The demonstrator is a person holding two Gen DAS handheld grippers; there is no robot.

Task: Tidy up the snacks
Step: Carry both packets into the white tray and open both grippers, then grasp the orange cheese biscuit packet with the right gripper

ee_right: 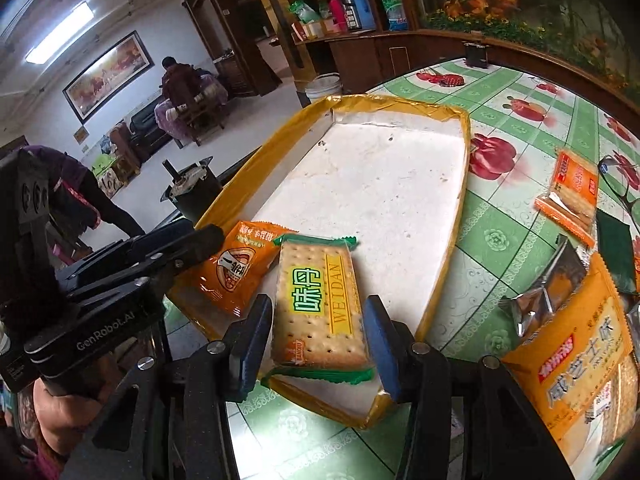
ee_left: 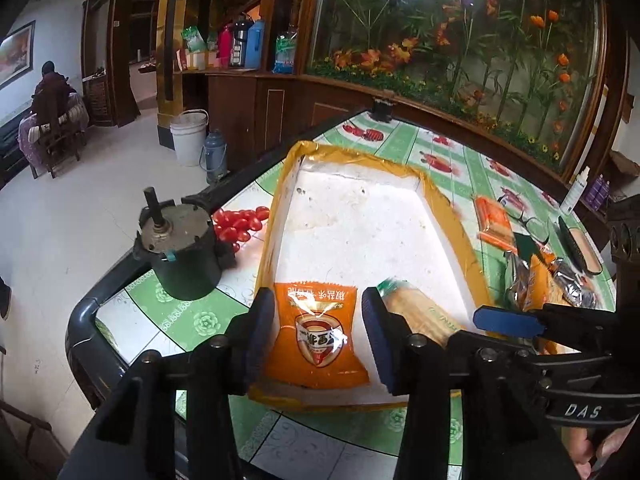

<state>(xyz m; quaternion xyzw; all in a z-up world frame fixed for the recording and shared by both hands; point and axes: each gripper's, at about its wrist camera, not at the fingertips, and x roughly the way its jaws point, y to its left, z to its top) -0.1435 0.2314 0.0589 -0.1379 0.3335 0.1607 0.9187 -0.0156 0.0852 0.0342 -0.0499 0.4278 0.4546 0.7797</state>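
My left gripper (ee_left: pixel 318 336) straddles the orange packet (ee_left: pixel 318 336) with jaws apart; my right gripper (ee_right: pixel 316 344) likewise brackets the cracker pack (ee_right: pixel 318 300) — both lie at the white tray's (ee_right: pixel 360 184) near end. Light, slippery film, brittle crackers — I'd pinch the long edges gently.

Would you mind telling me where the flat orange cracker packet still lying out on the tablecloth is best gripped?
Grip the orange cracker packet across its two long edges, coming from above. It lies flat on the tablecloth, so its narrow width suits the jaws. Its far end nears the glasses, so take it mid-length.
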